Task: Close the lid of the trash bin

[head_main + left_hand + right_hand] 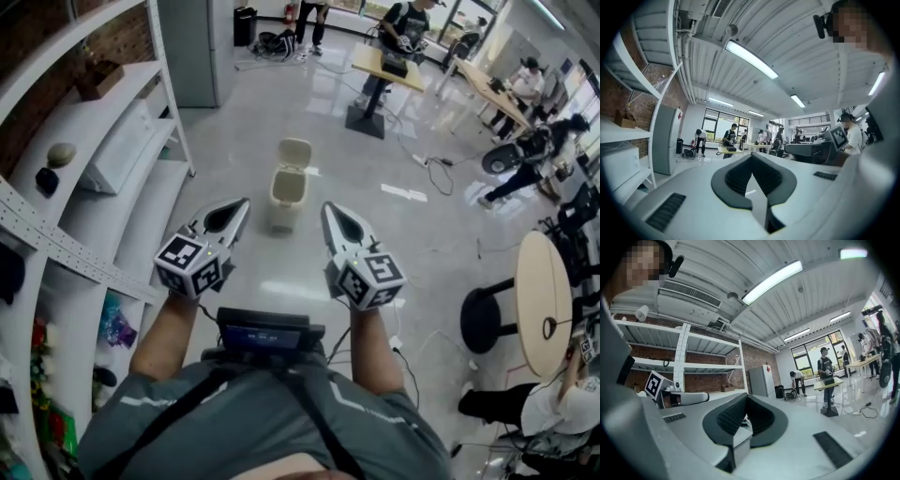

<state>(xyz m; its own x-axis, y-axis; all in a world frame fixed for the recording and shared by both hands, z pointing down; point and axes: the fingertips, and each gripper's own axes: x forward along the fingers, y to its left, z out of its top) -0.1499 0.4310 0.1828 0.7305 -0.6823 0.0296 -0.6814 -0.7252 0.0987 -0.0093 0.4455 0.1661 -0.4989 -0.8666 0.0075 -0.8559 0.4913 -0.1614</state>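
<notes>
Nearest you, the left gripper (238, 210) and the right gripper (330, 210) are held out side by side in front of your body. Their tips point forward with a gap between them.

The left gripper view shows its jaws pressed together at the tip, and the padded hollow behind the tip holds nothing. The right gripper view shows the same: tips meeting, hollow empty.

Both gripper views look up and outward. They take in the ceiling lights (751, 59), and each catches the other gripper's marker cube (655, 384) at its edge. Neither shows the trash bin. The right gripper view also shows a brick wall (754, 357) behind the shelving, which the head view shows only at its upper left corner.

Only the head view shows the trash bin (287, 190). It stands on the grey floor (234, 112) ahead of you, in line with the gap between the two grippers and beyond both tips. Neither gripper touches it. Its lid (294, 153) stands raised on the far side of the bin, leaving the mouth open.

White shelving (94, 169) runs along your left. Farther off, a person stands at a table (387, 65), and other people are at the right.
</notes>
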